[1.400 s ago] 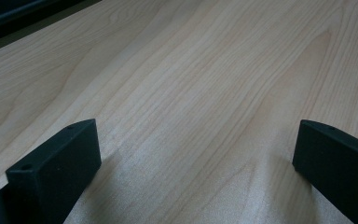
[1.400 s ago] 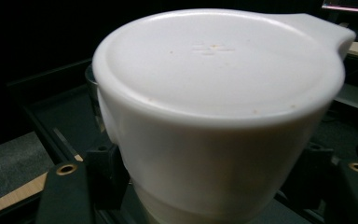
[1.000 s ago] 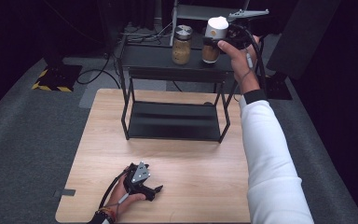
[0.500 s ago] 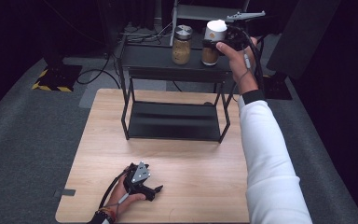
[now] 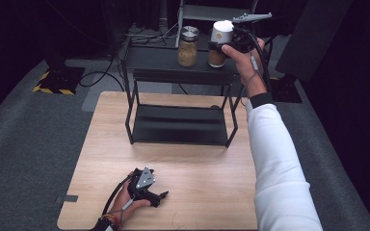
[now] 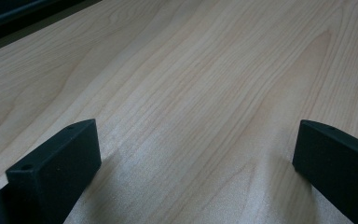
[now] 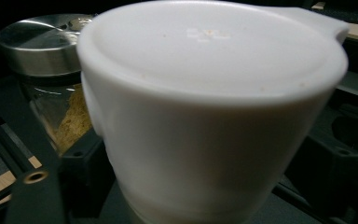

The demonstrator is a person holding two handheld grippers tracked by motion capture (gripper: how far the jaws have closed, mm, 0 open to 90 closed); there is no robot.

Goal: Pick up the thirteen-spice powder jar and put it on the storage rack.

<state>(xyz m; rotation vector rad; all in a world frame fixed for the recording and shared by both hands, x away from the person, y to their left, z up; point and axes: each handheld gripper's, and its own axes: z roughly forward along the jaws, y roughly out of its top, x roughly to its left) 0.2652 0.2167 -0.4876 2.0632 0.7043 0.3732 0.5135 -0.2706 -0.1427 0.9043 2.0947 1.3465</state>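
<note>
Two claw jaws (image 7: 200,196) around white-lidded jar (image 7: 209,107).

A dark studio: black curtains (image 5: 327,33), grey carpet (image 5: 24,144), floor cables (image 5: 101,74).

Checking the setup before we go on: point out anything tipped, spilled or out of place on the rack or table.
Nothing stands out. Both jars stand upright on the black rack's top shelf: the metal-lidded jar and, beside it, the white-lidded jar at the right gripper. No spill shows. The left gripper rests open on the wooden table.
</note>
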